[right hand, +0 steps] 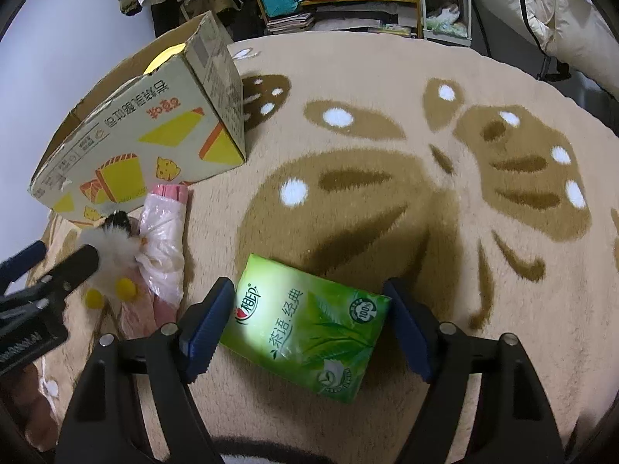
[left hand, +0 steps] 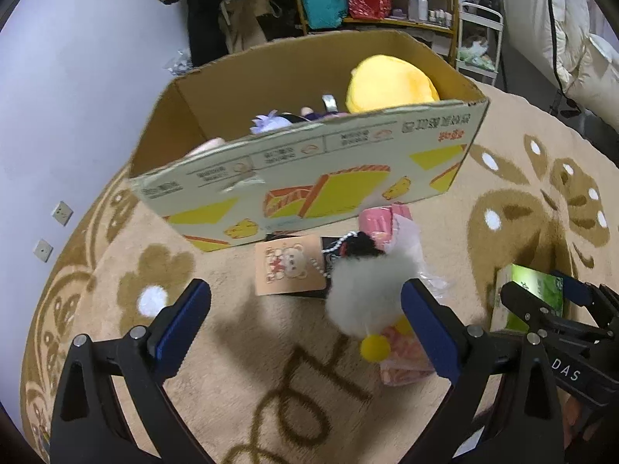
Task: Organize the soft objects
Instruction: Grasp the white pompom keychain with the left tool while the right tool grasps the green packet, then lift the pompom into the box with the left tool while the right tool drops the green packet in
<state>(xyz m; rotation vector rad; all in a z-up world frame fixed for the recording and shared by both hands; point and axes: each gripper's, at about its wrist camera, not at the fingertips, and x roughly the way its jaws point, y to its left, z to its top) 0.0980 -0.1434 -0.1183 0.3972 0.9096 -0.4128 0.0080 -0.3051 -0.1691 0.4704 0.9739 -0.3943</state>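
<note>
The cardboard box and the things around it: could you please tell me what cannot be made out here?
- Left wrist view: the cardboard box near wall hides most of its contents; only a yellow plush shows clearly.
- Right wrist view: the left hand-held gripper covers part of the fluffy white toy.
- Both views: shelf items too small to identify.

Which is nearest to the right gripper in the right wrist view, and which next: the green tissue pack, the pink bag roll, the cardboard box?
1. Green tissue pack: between the right gripper's fingers, on the rug.
2. Pink bag roll: to the left, beside the fluffy white toy.
3. Cardboard box: farthest, upper left, behind the roll.
</note>
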